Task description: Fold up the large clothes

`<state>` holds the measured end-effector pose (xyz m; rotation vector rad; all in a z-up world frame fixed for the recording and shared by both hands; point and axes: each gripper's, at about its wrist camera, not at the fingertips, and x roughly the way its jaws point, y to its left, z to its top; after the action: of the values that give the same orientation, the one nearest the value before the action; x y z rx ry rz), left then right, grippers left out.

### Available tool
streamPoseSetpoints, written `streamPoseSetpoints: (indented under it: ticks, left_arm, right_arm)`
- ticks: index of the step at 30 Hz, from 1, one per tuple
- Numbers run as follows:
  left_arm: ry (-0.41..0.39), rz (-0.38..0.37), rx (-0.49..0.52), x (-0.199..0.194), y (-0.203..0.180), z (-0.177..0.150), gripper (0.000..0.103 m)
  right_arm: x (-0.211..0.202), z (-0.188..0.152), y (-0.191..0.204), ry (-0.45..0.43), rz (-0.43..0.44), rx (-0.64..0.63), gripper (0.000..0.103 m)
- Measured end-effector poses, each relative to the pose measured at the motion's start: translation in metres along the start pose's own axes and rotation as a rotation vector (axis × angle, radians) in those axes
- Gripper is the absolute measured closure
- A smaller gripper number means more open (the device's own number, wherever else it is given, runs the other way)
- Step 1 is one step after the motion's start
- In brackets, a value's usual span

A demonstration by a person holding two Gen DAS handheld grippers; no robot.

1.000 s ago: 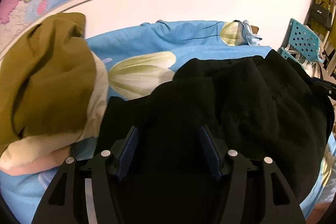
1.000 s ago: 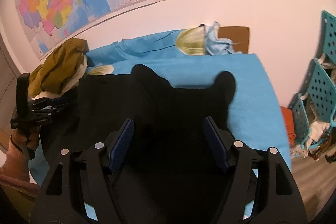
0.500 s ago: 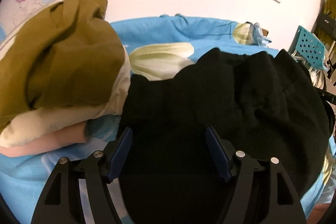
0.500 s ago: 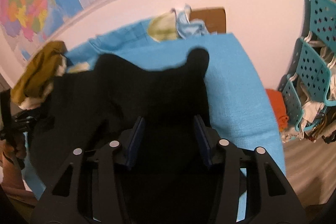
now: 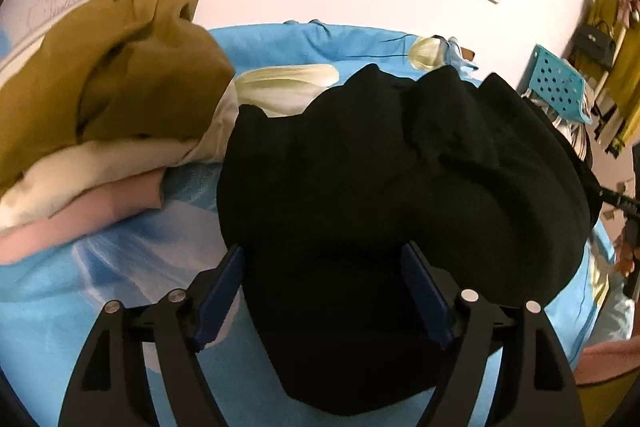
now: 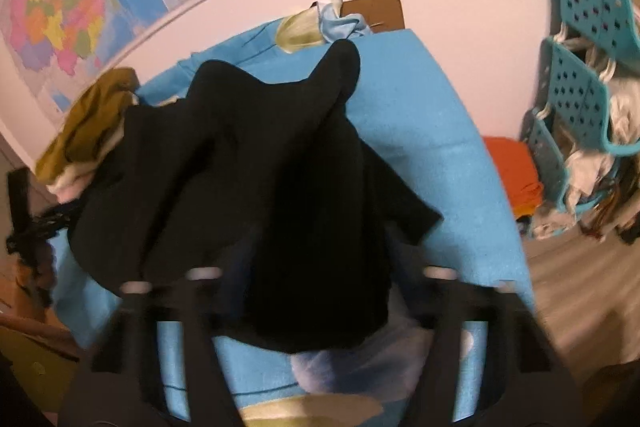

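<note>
A bed covered by a blue sheet (image 5: 120, 307) (image 6: 432, 115) with pale flower prints fills most of both views. On it lies the black garment (image 5: 400, 187) (image 6: 248, 167), bunched into ridges and humps, spread across the middle of the sheet and reaching toward each camera. To its left, against the wall, sits a pile of other clothes (image 5: 112, 107) (image 6: 84, 131): an olive piece on top, cream and pink layers beneath, its edge just beside the black cloth.

The left gripper (image 5: 324, 287) has its blue-padded fingers (image 5: 220, 291) spread wide, with the near part of the black garment lying between them; the cloth touches or nearly touches the pads, yet they do not pinch it.

The right gripper (image 6: 316, 291) is blurred by motion. Its fingers also stand wide apart, the black fabric passing between and over them, so whether they press the cloth cannot be told.

A teal perforated rack (image 6: 580, 67) (image 5: 556, 83) stands right of the bed.
</note>
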<state>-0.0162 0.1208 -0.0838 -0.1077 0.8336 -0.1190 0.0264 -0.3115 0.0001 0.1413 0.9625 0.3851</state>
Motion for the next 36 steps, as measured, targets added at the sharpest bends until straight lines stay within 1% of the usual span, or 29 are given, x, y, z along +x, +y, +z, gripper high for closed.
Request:
streamPoseSetpoints:
  ticks: [1,2,3,4,5,6,7,8,9,10,11,12,13,15,17,18,19,20,22,24,25,28,32,33,34,36]
  left_arm:
    - [0.002,0.001,-0.01,0.002,0.002,0.001,0.025]
    - [0.008,0.0,-0.018,0.003,0.003,0.001,0.025]
    - [0.01,0.002,-0.021,0.004,0.004,0.002,0.025]
    - [0.012,0.008,-0.027,0.005,0.006,0.003,0.024]
    - [0.015,0.01,-0.036,0.006,0.007,0.003,0.023]
    - [0.019,0.006,-0.046,0.007,0.008,0.003,0.023]
    - [0.018,0.002,-0.05,0.007,0.008,0.003,0.023]
    - [0.018,0.002,-0.052,0.008,0.008,0.003,0.023]
    - [0.017,0.003,-0.052,0.007,0.007,0.003,0.023]
    - [0.016,0.004,-0.049,0.006,0.007,0.002,0.023]
    - [0.016,0.007,-0.046,0.005,0.006,0.002,0.023]
    - [0.017,0.006,-0.048,0.004,0.007,0.001,0.023]
    - [0.019,0.004,-0.051,0.004,0.007,0.001,0.023]
    - [0.022,0.004,-0.056,0.004,0.007,0.001,0.023]
    - [0.023,0.01,-0.063,0.003,0.006,0.0,0.023]
    - [0.021,0.012,-0.063,0.001,0.006,0.0,0.023]
    - [0.019,0.019,-0.066,-0.001,0.006,-0.001,0.023]
    - [0.015,0.019,-0.07,-0.005,0.006,-0.003,0.024]
    - [0.007,0.003,-0.079,-0.017,0.008,-0.007,0.024]
    - [-0.003,-0.021,-0.09,-0.03,0.012,-0.014,0.024]
    - [-0.003,-0.03,-0.094,-0.035,0.015,-0.017,0.024]
    - [0.009,-0.044,-0.115,-0.047,0.023,-0.028,0.024]
    - [0.075,-0.157,-0.167,-0.045,0.027,-0.044,0.024]
    - [0.088,-0.179,-0.175,-0.043,0.026,-0.048,0.024]
    - [0.109,-0.216,-0.187,-0.04,0.024,-0.053,0.024]
    - [0.144,-0.255,-0.199,-0.034,0.019,-0.061,0.024]
  right_arm:
    - [-0.007,0.002,-0.003,-0.021,0.017,0.002,0.091]
    - [-0.016,0.006,-0.008,-0.047,0.032,0.022,0.091]
    - [-0.022,0.009,-0.01,-0.067,0.035,0.031,0.097]
    - [-0.026,0.012,-0.012,-0.082,-0.001,0.027,0.097]
    - [-0.027,0.015,-0.015,-0.083,-0.01,0.032,0.098]
    - [-0.023,0.016,-0.018,-0.065,0.012,0.049,0.097]
    - [-0.02,0.014,-0.019,-0.047,0.018,0.054,0.091]
    - [-0.02,0.011,-0.018,-0.039,0.013,0.049,0.088]
    - [-0.023,0.007,-0.018,-0.049,0.017,0.046,0.075]
    - [-0.027,0.003,-0.018,-0.061,0.035,0.047,0.054]
    - [-0.033,-0.001,-0.016,-0.085,0.049,0.049,0.046]
    - [-0.035,-0.004,-0.015,-0.095,0.048,0.049,0.035]
    - [-0.034,-0.007,-0.015,-0.088,0.058,0.057,0.025]
    - [-0.025,-0.008,-0.017,-0.061,0.056,0.089,0.024]
    - [-0.015,-0.012,-0.022,-0.02,0.117,0.141,0.023]
    - [-0.013,-0.014,-0.022,-0.008,0.15,0.161,0.02]
    - [-0.01,-0.016,-0.024,0.009,0.177,0.183,0.02]
    - [-0.009,-0.017,-0.024,0.018,0.184,0.194,0.019]
    - [-0.008,-0.02,-0.026,0.027,0.191,0.223,0.016]
    - [-0.01,-0.024,-0.029,0.029,0.229,0.267,0.013]
    - [-0.012,-0.027,-0.031,0.03,0.255,0.291,0.013]
    - [-0.018,-0.033,-0.031,0.034,0.283,0.319,0.013]
    - [-0.019,-0.036,-0.021,0.05,0.348,0.322,0.012]
    - [-0.018,-0.036,-0.017,0.054,0.356,0.314,0.01]
    - [-0.017,-0.035,-0.013,0.058,0.366,0.304,0.009]
    - [-0.012,-0.035,-0.005,0.072,0.378,0.297,0.01]
